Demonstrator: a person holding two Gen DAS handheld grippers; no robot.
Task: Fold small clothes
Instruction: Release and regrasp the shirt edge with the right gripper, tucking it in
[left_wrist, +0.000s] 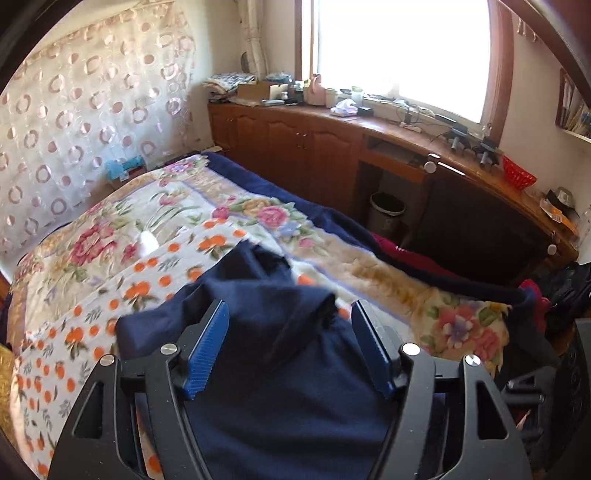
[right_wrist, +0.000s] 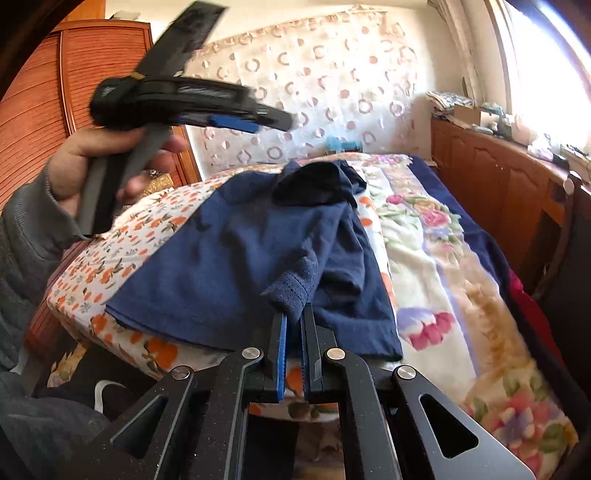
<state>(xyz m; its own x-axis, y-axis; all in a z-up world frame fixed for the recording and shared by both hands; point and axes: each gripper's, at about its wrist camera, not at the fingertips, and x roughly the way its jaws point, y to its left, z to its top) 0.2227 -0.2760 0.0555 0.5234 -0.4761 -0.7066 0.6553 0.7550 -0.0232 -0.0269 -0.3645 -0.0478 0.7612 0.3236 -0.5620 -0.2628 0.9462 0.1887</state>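
Navy T-shirt (right_wrist: 236, 258) lies spread on the orange-print sheet (right_wrist: 110, 266) at the near corner of the bed, crumpled toward its right side, collar end bunched dark at the far end. Right gripper (right_wrist: 293, 332) is low at the bed edge, fingers nearly together w/ a ribbed sleeve cuff (right_wrist: 291, 290) pinched between the blue pads. Only the cuff tip sits in the jaws, so the hold looks thin.

Left gripper (left_wrist: 290, 339) is up in the air above the shirt, fingers wide apart, nothing between them; the right wrist view shows it raised in the person's left hand (right_wrist: 110, 162), motion-blurred, well clear of the fabric.

What could go wrong from here, as a judgement:
- Cuff slips out. Grip is at the very edge of the hem; a quick pull across the body could strip it free & drop the sleeve half-folded.
- Whole shirt drags. Nothing pins the far side, left gripper being off the cloth. Pulling the sleeve may slide the shirt over the sheet, prob. toward the bed edge, since the near hem already lies close to it.
- Sheet comes along. It's loose over the floral blanket (right_wrist: 436, 258) & could bunch if jaws dip too low.
- Fold goes crooked: the right half is rumpled, layers overlapping, so a sleeve laid over it traps wrinkles.
- Left gripper coming down fast could land on a double layer near the collar & grab more than intended.

Whether the other sleeve is tucked under can't be told from either view.
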